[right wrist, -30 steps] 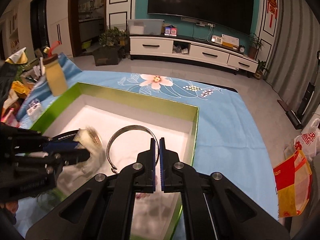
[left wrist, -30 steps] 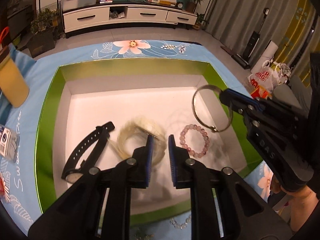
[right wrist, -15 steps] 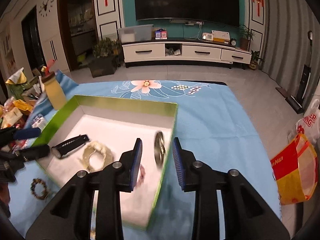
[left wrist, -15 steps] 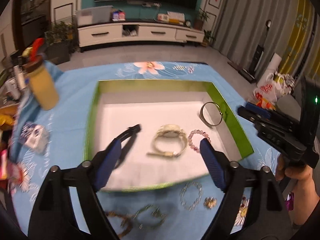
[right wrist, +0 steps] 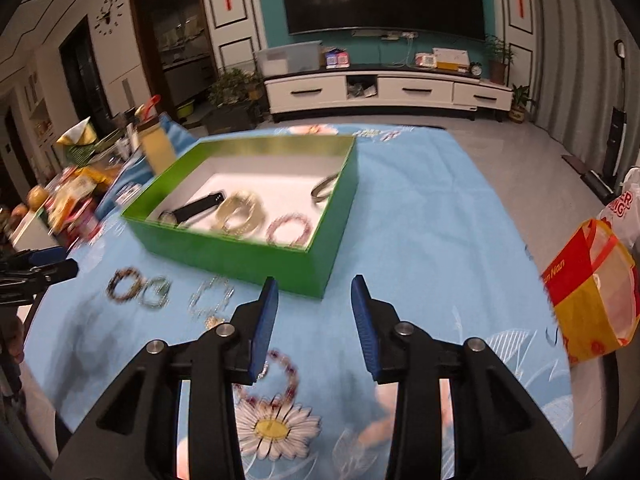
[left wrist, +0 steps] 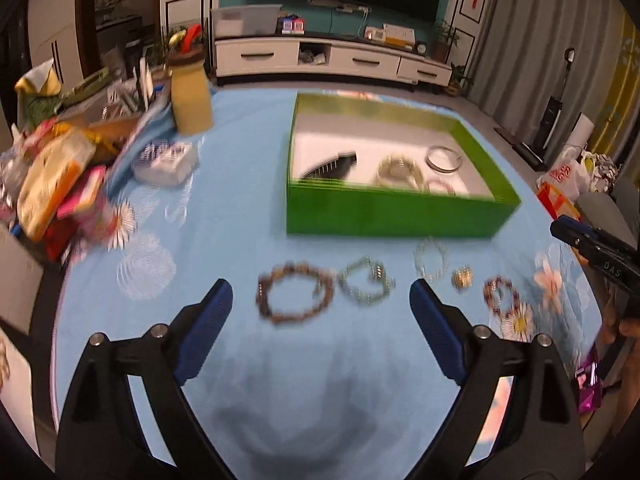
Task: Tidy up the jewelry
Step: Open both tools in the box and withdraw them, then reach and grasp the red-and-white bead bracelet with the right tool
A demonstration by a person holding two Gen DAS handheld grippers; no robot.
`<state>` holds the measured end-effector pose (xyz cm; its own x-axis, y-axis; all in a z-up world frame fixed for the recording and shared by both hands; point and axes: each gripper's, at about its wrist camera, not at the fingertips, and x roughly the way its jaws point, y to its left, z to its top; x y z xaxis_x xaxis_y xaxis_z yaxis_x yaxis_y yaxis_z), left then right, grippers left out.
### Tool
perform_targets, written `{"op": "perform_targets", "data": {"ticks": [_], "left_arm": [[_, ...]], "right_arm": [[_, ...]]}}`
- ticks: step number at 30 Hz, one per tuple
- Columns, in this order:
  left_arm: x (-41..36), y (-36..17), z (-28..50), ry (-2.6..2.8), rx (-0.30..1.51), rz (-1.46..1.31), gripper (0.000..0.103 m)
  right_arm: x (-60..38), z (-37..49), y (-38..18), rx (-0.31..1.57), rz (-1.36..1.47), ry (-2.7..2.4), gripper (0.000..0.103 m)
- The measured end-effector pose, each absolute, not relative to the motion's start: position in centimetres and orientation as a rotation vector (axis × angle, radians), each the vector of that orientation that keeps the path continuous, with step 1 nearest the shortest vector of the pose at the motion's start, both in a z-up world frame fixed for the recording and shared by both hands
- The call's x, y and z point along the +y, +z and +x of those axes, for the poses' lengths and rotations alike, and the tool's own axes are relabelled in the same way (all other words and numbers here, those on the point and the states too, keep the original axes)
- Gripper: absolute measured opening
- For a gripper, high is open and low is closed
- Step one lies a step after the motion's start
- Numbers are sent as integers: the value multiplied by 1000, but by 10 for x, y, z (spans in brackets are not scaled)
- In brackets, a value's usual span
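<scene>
Green box (left wrist: 384, 212) w/ blue cloth (left wrist: 240, 200) free round its edges.

Bracelets (left wrist: 295, 294) before box (left wrist: 384, 212)

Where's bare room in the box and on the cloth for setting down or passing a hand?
In the green box, the white floor toward its far wall is bare; the black watch, gold band, pink bead bracelet and silver bangle crowd the near half. The blue cloth right of the box is free. Between the box's near wall and both grippers, loose bracelets line up.
</scene>
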<state>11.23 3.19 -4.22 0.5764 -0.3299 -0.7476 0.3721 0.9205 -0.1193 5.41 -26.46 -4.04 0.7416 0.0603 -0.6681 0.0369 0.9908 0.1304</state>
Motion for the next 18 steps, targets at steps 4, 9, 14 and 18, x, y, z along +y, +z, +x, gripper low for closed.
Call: {"op": "perform_targets", "data": {"ticks": [4, 9, 14, 18], "left_arm": [[36, -53, 89, -437, 908, 27, 91], [31, -65, 68, -487, 955, -22, 91], [27, -74, 58, -525, 997, -66, 91], [24, -76, 53, -525, 1006, -55, 91]], "right_arm": [[-248, 33, -48, 771, 122, 60, 38], [-230, 16, -63, 816, 86, 103, 38], [-211, 5, -80, 863, 20, 142, 38], [-211, 3, -87, 871, 30, 152, 38]]}}
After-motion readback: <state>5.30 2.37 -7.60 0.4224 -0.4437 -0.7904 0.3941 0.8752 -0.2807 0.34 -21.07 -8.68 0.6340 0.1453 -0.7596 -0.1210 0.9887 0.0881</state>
